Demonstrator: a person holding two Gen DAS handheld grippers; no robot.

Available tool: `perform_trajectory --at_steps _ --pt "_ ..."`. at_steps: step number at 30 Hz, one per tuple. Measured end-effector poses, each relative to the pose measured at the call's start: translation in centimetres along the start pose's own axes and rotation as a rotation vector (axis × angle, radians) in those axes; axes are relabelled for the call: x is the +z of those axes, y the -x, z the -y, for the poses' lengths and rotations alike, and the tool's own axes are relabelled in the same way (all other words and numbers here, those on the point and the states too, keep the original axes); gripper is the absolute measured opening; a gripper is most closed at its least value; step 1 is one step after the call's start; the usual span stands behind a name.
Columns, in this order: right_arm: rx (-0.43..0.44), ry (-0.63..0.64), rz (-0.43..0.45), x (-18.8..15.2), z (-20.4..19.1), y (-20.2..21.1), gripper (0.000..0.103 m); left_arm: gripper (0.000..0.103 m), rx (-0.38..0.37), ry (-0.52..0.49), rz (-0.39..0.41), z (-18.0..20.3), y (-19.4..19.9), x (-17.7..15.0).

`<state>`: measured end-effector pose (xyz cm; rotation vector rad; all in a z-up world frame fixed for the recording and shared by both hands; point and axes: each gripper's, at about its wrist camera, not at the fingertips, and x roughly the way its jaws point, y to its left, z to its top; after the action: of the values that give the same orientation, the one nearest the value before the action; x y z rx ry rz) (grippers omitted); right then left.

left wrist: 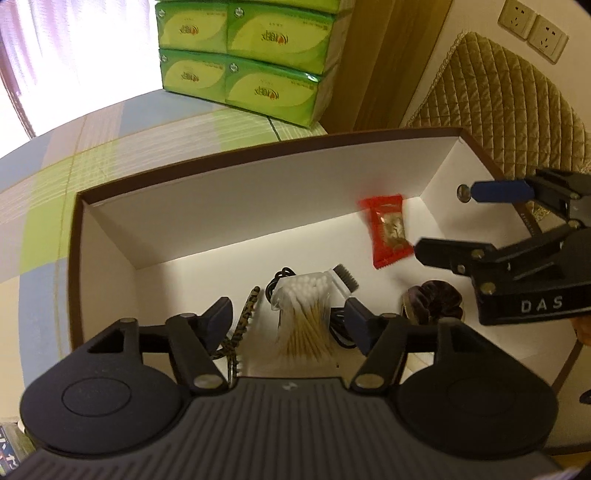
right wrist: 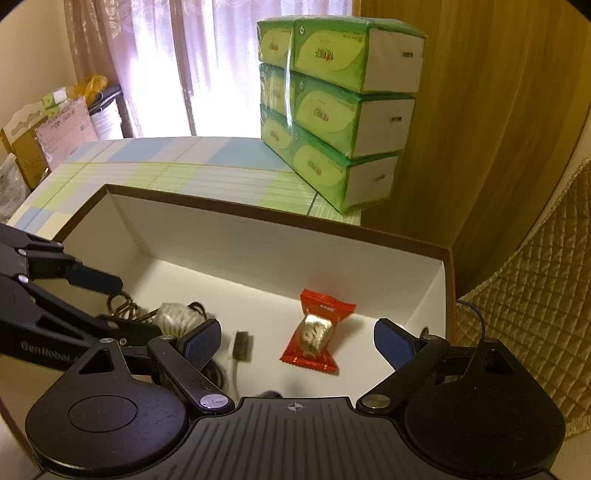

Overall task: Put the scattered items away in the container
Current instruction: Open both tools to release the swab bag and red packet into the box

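A brown-rimmed box (left wrist: 258,206) (right wrist: 277,251) with white inner walls holds the items. On its floor lie a red snack packet (left wrist: 388,230) (right wrist: 317,332), a bag of cotton swabs (left wrist: 304,306) (right wrist: 177,317), a small white brush (left wrist: 345,280) (right wrist: 242,345), a black cable (left wrist: 280,280), a leopard-print band (left wrist: 240,332) and a dark scrunchie (left wrist: 432,302). My left gripper (left wrist: 290,321) (right wrist: 122,306) hangs open over the swabs, holding nothing. Open and empty too, my right gripper (right wrist: 299,345) (left wrist: 461,221) hovers above the box's right end, just short of the packet.
A stack of green tissue packs (left wrist: 251,55) (right wrist: 332,110) stands on the chequered tablecloth (left wrist: 110,147) behind the box. A quilted chair cover (left wrist: 498,103) (right wrist: 535,277) is to the right, below wall sockets (left wrist: 532,29). Curtains and clutter fill the far left.
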<state>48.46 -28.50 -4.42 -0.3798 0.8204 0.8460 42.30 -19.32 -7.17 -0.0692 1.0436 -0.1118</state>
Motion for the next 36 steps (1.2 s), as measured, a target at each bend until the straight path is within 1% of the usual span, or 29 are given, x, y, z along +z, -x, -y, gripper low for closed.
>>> perform_trajectory --at_steps 1,5,13,18,22,25,32,36 --pt "0.001 -0.003 0.000 -0.2 -0.1 0.3 0.095 0.070 0.001 -0.001 0.004 0.0 0.3 -0.1" --pt "0.012 -0.009 -0.003 -0.9 -0.5 1.6 0.095 0.077 0.014 -0.013 0.017 0.1 1.5 -0.5" --pt "0.017 -0.049 0.012 -2.5 -1.5 4.4 0.095 0.085 0.022 -0.041 0.045 0.5 4.4 -1.7" --pt "0.007 -0.084 0.031 -3.4 -2.6 6.1 0.095 0.086 0.028 -0.045 0.065 0.8 6.4 -2.7" --pt "-0.016 -0.119 0.038 -3.8 -3.4 7.2 0.095 0.089 0.031 -0.052 0.083 1.1 8.0 -3.6" --pt "-0.015 -0.144 0.056 -4.2 -4.2 8.3 0.095 0.089 0.042 -0.062 0.095 1.4 9.1 -4.1" --pt "-0.042 -0.159 0.094 -4.9 -5.9 10.3 0.095 0.090 0.051 -0.063 0.114 1.4 11.4 -5.4" --pt "-0.044 -0.171 0.098 -5.3 -6.9 11.1 0.095 0.090 0.052 -0.062 0.122 1.2 12.5 -6.4"
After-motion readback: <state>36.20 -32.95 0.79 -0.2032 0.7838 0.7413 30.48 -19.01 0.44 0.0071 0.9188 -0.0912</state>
